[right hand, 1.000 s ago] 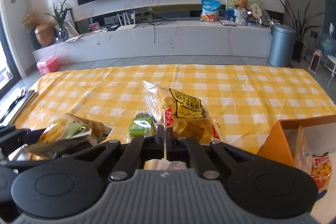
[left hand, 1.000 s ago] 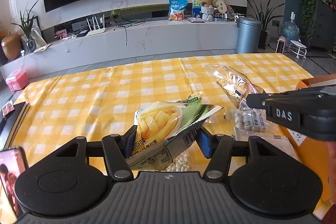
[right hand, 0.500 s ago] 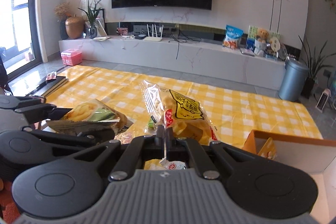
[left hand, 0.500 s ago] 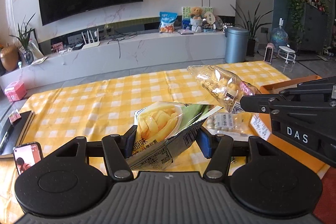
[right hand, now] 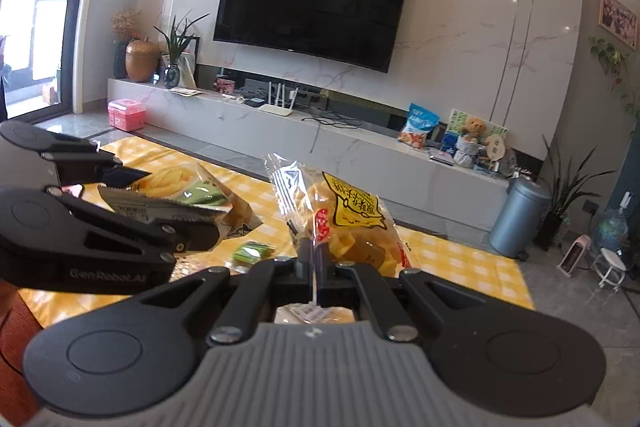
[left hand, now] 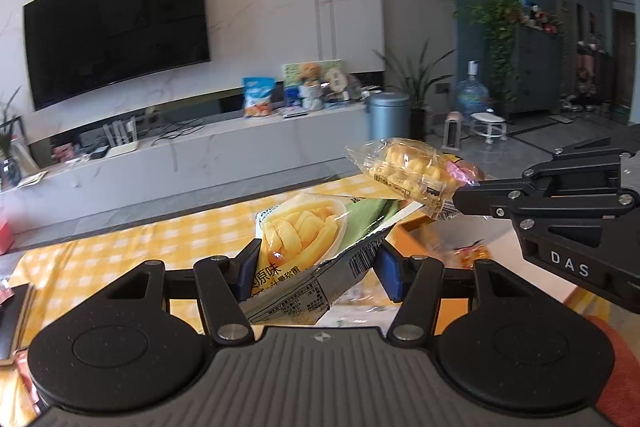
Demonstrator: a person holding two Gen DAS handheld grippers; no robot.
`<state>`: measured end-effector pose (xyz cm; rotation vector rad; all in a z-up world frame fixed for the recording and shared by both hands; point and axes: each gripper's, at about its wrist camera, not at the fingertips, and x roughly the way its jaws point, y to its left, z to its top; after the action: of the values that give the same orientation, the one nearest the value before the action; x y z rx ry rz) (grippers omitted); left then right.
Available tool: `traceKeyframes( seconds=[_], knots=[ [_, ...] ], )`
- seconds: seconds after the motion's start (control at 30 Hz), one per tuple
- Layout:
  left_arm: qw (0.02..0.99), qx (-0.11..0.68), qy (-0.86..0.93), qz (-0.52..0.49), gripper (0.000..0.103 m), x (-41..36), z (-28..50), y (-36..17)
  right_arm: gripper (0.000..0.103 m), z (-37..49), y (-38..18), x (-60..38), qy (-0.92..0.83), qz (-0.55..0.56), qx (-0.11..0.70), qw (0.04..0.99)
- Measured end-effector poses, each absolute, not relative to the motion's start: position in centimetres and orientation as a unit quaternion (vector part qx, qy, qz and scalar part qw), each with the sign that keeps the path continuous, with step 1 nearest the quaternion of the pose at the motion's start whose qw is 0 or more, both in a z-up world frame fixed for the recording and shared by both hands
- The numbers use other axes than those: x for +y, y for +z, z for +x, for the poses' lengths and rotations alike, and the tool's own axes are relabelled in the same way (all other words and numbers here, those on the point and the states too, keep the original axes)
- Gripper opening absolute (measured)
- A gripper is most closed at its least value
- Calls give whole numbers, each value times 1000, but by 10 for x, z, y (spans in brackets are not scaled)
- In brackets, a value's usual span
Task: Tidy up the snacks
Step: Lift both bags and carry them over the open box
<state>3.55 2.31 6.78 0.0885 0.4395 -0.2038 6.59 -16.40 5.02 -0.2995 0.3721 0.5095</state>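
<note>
From my left wrist, my left gripper (left hand: pixel 316 271) is clamped across a green fries packet (left hand: pixel 308 247), long axis running forward-right; my right gripper (left hand: pixel 460 201), marked "DAS", pinches a clear yellow snack bag (left hand: pixel 412 175) just above the orange box (left hand: pixel 416 227) at the table's right edge; from my right wrist, its jaws are nearly shut on that bag's seam; "GenRobot.AI" reads on my left gripper.

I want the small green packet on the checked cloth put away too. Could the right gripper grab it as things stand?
Probably not yet. The right gripper is shut on a clear bag of yellow snacks, so it has no free fingers. The green packet lies uncovered on the cloth, but the bag must go first.
</note>
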Motion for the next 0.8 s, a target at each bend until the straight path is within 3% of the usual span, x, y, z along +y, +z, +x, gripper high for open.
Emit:
traceKeyframes(
  seconds=[0.53, 0.8],
  knots=[
    [932, 242, -259, 78, 67, -56, 89, 55, 0, 89, 47, -282, 142, -185, 226, 946],
    [890, 342, -287, 96, 68, -98, 121, 27, 0, 113, 8, -302, 138, -164, 308, 927]
  ],
)
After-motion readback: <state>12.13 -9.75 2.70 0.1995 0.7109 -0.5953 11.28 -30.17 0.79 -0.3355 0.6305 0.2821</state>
